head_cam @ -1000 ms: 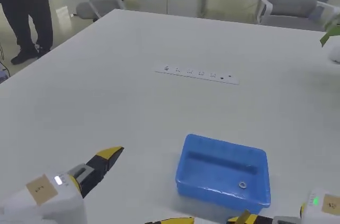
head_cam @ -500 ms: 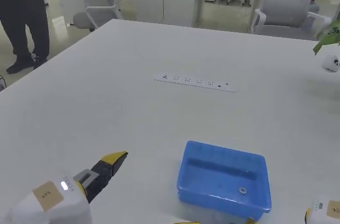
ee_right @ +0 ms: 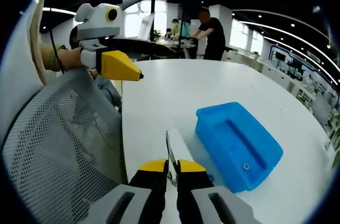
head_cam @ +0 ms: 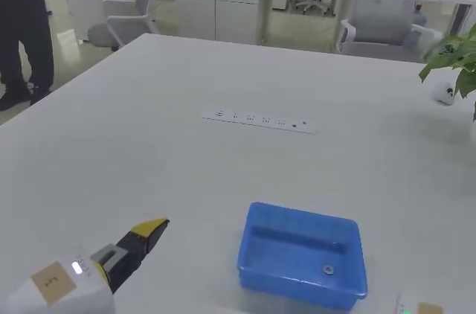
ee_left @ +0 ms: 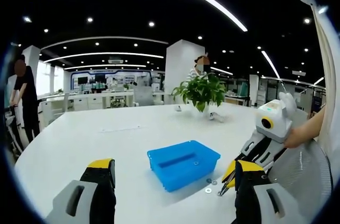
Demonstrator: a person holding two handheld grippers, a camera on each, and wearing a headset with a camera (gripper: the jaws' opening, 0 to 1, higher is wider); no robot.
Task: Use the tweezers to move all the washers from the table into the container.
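Right gripper [ee_right: 170, 166] clamps tweezers [ee_right: 169, 152]; left gripper [ee_left: 173, 166] stands wide, empty. Tips should straddle one washer [ee_left: 211, 182], lower centre, beside the container [head_cam: 297, 286].

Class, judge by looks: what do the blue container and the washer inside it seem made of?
Blue container: likely plastic, uniform colour, soft sheen, rounded moulded rim. Washer: probably metal, a small grey ring; too small to be sure.
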